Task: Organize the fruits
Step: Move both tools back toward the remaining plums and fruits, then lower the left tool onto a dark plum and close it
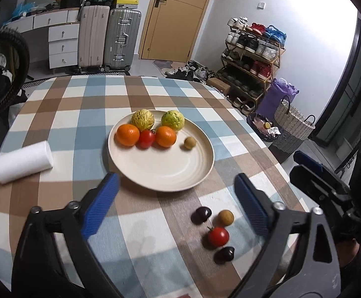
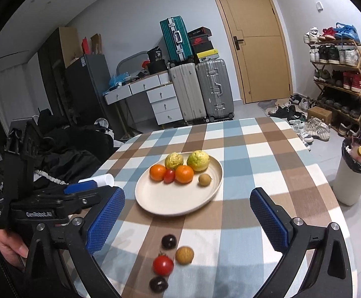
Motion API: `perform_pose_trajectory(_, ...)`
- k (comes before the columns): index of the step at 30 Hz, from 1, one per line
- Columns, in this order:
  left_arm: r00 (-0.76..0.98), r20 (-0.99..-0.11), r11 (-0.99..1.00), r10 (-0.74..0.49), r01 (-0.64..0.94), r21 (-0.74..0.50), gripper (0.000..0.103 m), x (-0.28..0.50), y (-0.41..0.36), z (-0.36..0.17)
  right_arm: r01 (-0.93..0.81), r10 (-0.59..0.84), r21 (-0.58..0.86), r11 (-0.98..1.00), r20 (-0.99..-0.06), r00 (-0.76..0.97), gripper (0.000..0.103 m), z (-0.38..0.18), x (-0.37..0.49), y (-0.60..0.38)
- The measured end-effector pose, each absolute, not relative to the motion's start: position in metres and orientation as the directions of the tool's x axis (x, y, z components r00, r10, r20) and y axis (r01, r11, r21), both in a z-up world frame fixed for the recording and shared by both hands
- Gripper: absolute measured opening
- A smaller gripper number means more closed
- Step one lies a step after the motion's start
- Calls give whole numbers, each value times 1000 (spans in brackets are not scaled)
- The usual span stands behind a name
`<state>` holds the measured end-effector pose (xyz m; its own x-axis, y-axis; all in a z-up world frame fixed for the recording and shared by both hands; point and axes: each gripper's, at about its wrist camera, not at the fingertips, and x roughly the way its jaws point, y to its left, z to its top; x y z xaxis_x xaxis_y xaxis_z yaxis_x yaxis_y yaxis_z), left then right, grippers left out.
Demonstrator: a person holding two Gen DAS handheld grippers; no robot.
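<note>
A cream plate (image 1: pixel 165 171) (image 2: pixel 170 203) sits mid-table, holding two green-yellow guavas, two oranges (image 1: pixel 128 134), a cherry tomato and a longan (image 1: pixel 189 143). On the checked cloth nearer me lie a red tomato (image 1: pixel 218 236) (image 2: pixel 163 265), a brown longan (image 1: pixel 225 217) (image 2: pixel 184 255) and two dark plums (image 1: pixel 201 214) (image 2: pixel 169 241). My left gripper (image 1: pixel 178 198) hangs open above the cloth, just short of the plate, with the loose fruits by its right finger. My right gripper (image 2: pixel 187 221) is open too, empty, the loose fruits low between its fingers.
A white paper roll (image 1: pixel 22 161) (image 2: pixel 103 180) lies on the table's left side. Right of the table stand a lined bin (image 2: pixel 354 173) and a wicker basket (image 1: pixel 293 121). Suitcases, drawers and a shoe rack line the back wall. A hand grips the left tool (image 2: pixel 9 248).
</note>
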<state>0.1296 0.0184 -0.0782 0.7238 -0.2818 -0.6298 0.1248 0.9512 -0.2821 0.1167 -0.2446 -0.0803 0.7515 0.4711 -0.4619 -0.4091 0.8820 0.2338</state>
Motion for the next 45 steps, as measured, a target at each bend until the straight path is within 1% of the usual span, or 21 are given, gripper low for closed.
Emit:
perform_pose_trajectory(1, 727, -628, 952, -278, 118, -284, 102, 126, 18, -78, -406, 468, 234, 883, -462, 753, 103, -81, 113, -245)
perform_pose_trajectory(3, 732, -621, 950, -279, 114, -292, 102, 118, 19, -78, -398, 464, 238, 886, -460, 757, 103, -83, 107, -247)
perform_pose_trajectory(9, 722, -640, 955, -262, 101, -277, 102, 98, 14, -88, -378, 447, 239, 895, -465, 764, 103, -91, 88, -254)
perform_pose_trajectory(19, 639, -706, 949, -305, 140, -283, 102, 82, -10, -130, -339, 407, 225, 913, -511, 757, 103, -120, 68, -259)
perform_pose_trajectory(32, 529, -778, 941, -339, 212, -265, 102, 90, -50, -168, -288, 381, 251, 924, -556, 739, 103, -149, 60, -279)
perform_pose_trajectory(33, 523, -784, 941, -335, 220, -256, 101, 90, -54, -170, -286, 380, 252, 925, -557, 738, 103, -149, 59, -280)
perform_pose_trajectory(35, 525, -783, 941, -333, 232, -245, 96, 91, -59, -173, -278, 377, 257, 926, -562, 736, 103, -151, 60, -282)
perform_pose_trajectory(37, 508, -789, 936, -345, 250, -248, 90, 93, -64, -175, -273, 377, 262, 926, -564, 735, 103, -153, 61, -284)
perform_pose_trajectory(41, 494, -790, 927, -363, 280, -251, 82, 95, -73, -176, -270, 376, 265, 926, -562, 737, 103, -154, 61, -287)
perform_pose_trajectory(43, 482, -791, 921, -376, 290, -261, 71, 95, -75, -177, -269, 378, 270, 925, -561, 736, 103, -155, 61, -289)
perform_pose_trajectory(45, 480, -792, 919, -377, 298, -257, 68, 94, -76, -177, -267, 377, 270, 925, -562, 736, 103, -156, 60, -290)
